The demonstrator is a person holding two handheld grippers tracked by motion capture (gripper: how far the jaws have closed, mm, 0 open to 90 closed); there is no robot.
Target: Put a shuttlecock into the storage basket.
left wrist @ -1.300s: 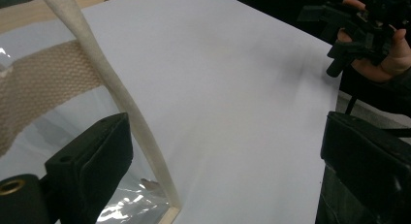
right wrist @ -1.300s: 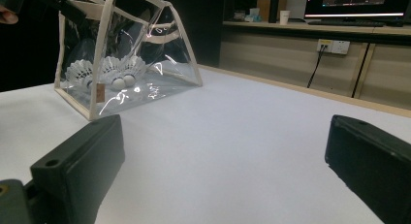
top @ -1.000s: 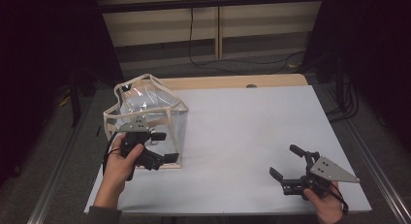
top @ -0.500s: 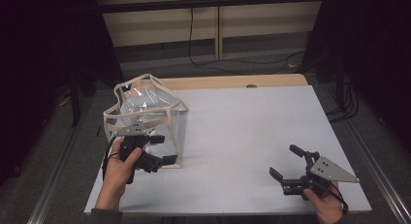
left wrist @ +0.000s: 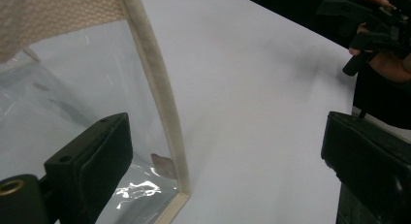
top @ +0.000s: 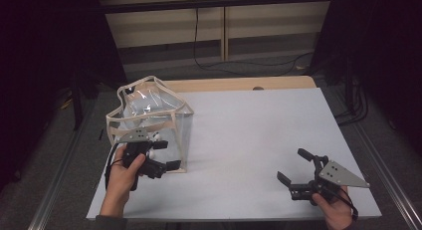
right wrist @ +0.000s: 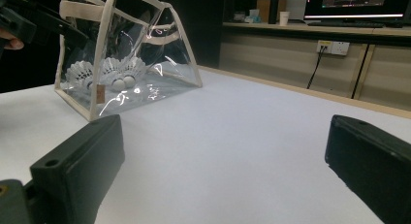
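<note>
Closest to where I'm standing, the right tool [top: 293, 177] sits low over the bare front-right part of the pale grey desk [top: 259, 125], jaws spread wide with nothing between them, well apart from everything else. Over on the near left, the left tool [top: 166, 166] is also wide open and parked right at the front corner of the clear plastic tote bag with cream fabric trim [top: 149, 120]; in the left gripper view one jaw sits in front of the see-through wall and the cream corner seam [left wrist: 160, 103] runs up between the two jaws, so nothing is pinched yet. The bag stands upright on the left side of the desk, handles flopped over the top, and from the right gripper view you can see a few white feather shuttlecocks [right wrist: 109, 71] bunched on the bottom inside. My guess is the step is getting hold of the bag at that corner. If so, I'd go for the stitched trim rather than the slick film, since the plastic looks like it'd slip or crumple. Close slowly and squarely on the seam, and don't shove forward, or the light bag will probably just slide or tip. Further back there's only the wooden desk edge [top: 234, 83] and a wall with cables.
</note>
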